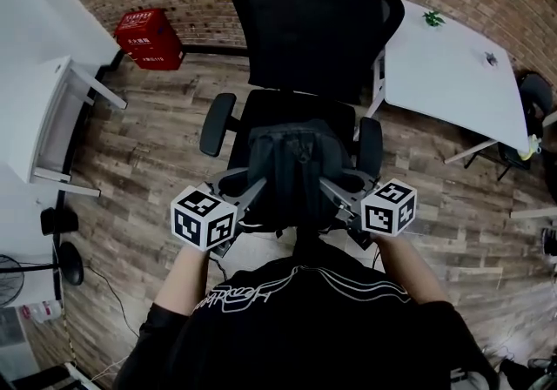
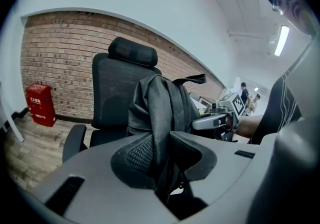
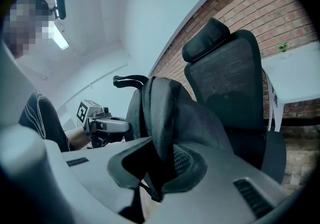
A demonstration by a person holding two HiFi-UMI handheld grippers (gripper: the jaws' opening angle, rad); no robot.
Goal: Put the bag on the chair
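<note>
A black backpack point(image 1: 291, 162) hangs between my two grippers, just above the front of the seat of a black office chair point(image 1: 305, 31). My left gripper point(image 1: 246, 195) is shut on one shoulder strap point(image 2: 159, 133), which runs down between its jaws. The right gripper point(image 1: 333, 192) is shut on the other strap point(image 3: 161, 118). In the left gripper view the bag point(image 2: 165, 103) stands before the chair's backrest point(image 2: 112, 88), and the right gripper point(image 2: 220, 118) shows beyond it. In the right gripper view the bag point(image 3: 175, 113) hides part of the chair point(image 3: 235, 78), with the left gripper point(image 3: 102, 123) beyond.
A red box point(image 1: 150, 38) sits on the wooden floor by the brick wall at the back left. A white table point(image 1: 452, 75) with a small plant point(image 1: 432, 18) stands to the right of the chair. White furniture point(image 1: 48, 110) lines the left side. The chair's armrests point(image 1: 218, 123) flank the seat.
</note>
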